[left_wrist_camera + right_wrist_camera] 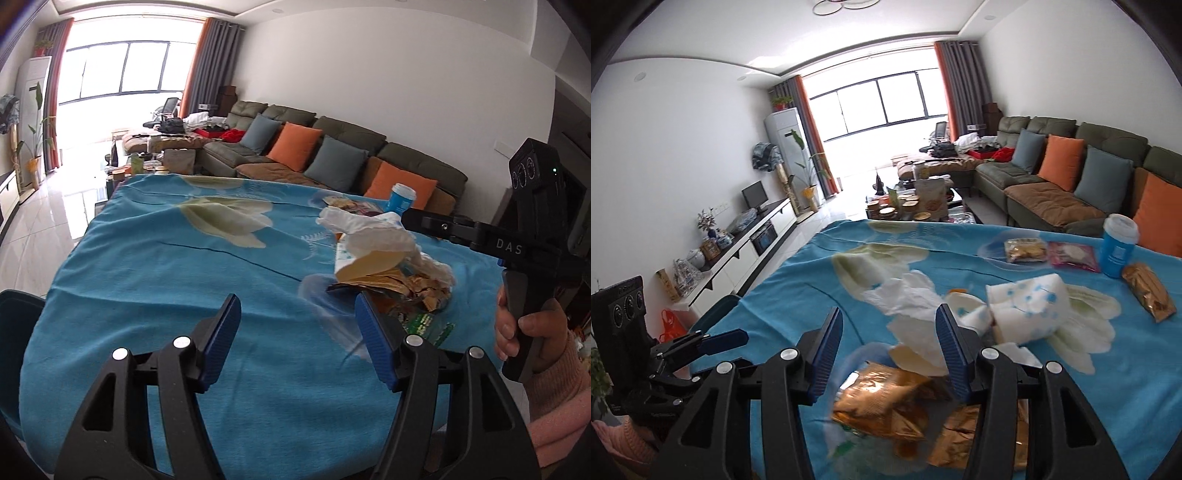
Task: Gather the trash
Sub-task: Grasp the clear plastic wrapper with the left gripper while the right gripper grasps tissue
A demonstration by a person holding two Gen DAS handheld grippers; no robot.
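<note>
A trash pile lies on the blue flowered tablecloth (155, 266): crumpled white tissue (369, 232), a crushed paper cup (1027, 302) with blue dots, and gold wrappers (886, 402). My left gripper (297, 336) hovers open just left of the pile, with only cloth between its blue pads. My right gripper (888, 350) is open above the gold wrappers, which show between its fingers without either pad pressing on them. From the left wrist view the right gripper's finger (417, 221) reaches in over the tissue, a hand (528, 332) on its handle.
A blue lidded cup (1117, 243), two snack packs (1025, 249) and a brown packet (1148, 291) lie toward the table's far right. A dark teal rounded object (18, 332) stands by the left edge. Sofa (332, 147) behind; TV cabinet (750, 243) along the left wall.
</note>
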